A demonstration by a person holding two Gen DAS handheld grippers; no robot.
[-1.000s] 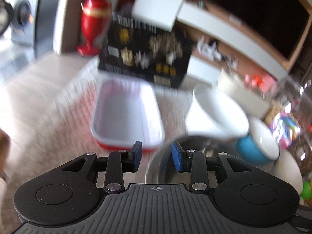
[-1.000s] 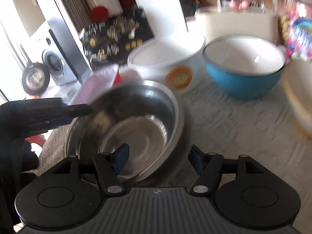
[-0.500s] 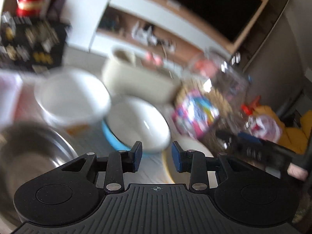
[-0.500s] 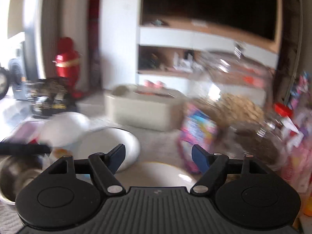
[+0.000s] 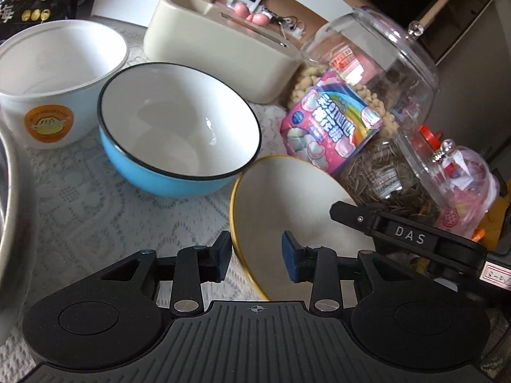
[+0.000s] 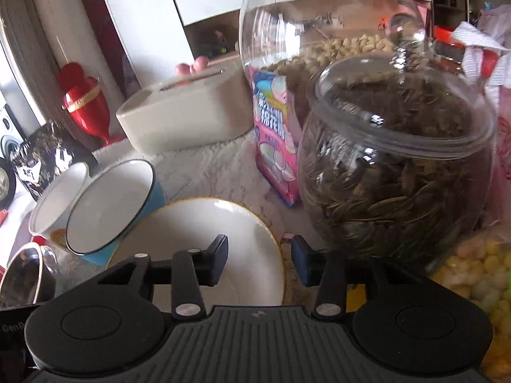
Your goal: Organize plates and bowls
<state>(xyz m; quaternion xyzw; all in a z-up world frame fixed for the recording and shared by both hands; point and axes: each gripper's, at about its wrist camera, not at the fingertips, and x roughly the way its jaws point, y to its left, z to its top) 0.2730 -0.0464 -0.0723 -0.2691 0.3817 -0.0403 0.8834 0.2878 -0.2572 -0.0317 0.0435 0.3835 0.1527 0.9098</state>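
Observation:
A cream bowl with a yellow rim (image 5: 287, 204) sits on the lace tablecloth; it also shows in the right wrist view (image 6: 204, 242). My left gripper (image 5: 255, 255) is open with its near-left rim between the fingers. My right gripper (image 6: 259, 261) is open with the bowl's right rim between its fingers; the right gripper's body shows in the left wrist view (image 5: 408, 239). A blue bowl with a white inside (image 5: 179, 121) stands to the left, then a white bowl with an orange logo (image 5: 60, 73). A steel bowl's edge (image 5: 12, 223) is at far left.
A cream tissue box (image 5: 217, 41) stands behind the bowls. A clear jar of seeds (image 6: 396, 172), a taller clear jar (image 6: 319, 32) and a pink marshmallow bag (image 6: 274, 140) crowd the right side. A red vase (image 6: 83, 102) and a dark box (image 6: 48, 153) stand far left.
Both grippers swung right, away from the steel bowl, and came down over the yellow-rimmed bowl. The right jaws have narrowed somewhat.

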